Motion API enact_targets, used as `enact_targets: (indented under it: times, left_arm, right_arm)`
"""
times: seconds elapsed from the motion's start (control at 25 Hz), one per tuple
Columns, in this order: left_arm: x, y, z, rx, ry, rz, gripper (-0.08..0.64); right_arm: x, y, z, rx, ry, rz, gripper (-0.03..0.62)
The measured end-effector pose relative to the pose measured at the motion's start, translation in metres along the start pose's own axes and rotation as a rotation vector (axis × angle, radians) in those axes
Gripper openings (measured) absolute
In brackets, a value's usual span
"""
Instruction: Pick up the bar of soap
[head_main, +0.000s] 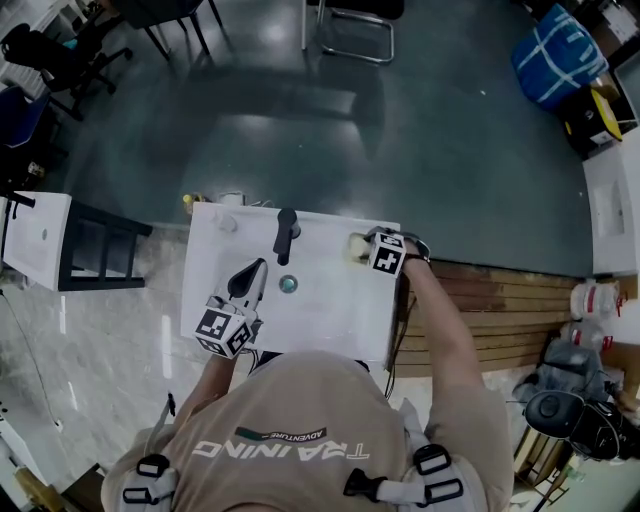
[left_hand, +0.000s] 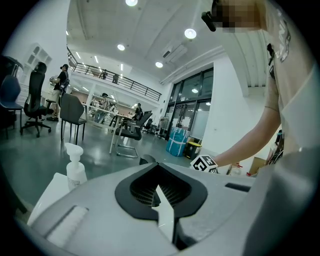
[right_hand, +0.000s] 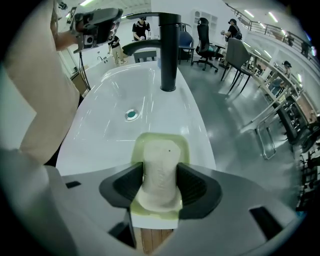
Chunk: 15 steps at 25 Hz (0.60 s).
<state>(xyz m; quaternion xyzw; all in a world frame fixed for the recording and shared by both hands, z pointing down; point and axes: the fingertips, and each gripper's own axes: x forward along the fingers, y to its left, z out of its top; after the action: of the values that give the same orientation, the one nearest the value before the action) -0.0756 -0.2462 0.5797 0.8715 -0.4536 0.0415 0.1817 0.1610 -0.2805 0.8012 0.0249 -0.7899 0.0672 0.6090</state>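
Note:
A pale bar of soap (right_hand: 160, 170) lies in a light green dish (right_hand: 141, 142) on the right rim of the white sink (right_hand: 105, 100). My right gripper (right_hand: 160, 186) reaches over the dish with a dark pad pressed against each long side of the bar. In the head view this gripper (head_main: 366, 246) sits at the sink's right rim, over the soap dish (head_main: 354, 247). My left gripper (head_main: 250, 281) hovers above the sink's left front part, jaws together and nothing in them. In its own view the left gripper (left_hand: 159, 192) shows its pads meeting.
A tall black faucet (right_hand: 169, 50) stands at the back of the basin, with a round drain (right_hand: 131, 114) in front of it. A white spray bottle (left_hand: 75, 165) stands at the sink's back left corner. A wooden pallet (head_main: 500, 310) lies to the right, a white cabinet (head_main: 40, 240) to the left.

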Motion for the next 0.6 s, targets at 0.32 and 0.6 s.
enact_targets:
  times: [0.32,0.6]
  left_arm:
    - [0.009,-0.006,-0.001,-0.002,-0.003,-0.013,-0.005]
    - [0.007,-0.008,-0.003,0.003,0.020,-0.033,-0.005]
  right_arm:
    - [0.003,-0.003,0.004,-0.019,0.132,0.029,0.210]
    - [-0.004,-0.012,0.006,-0.041,0.133,-0.013,0.204]
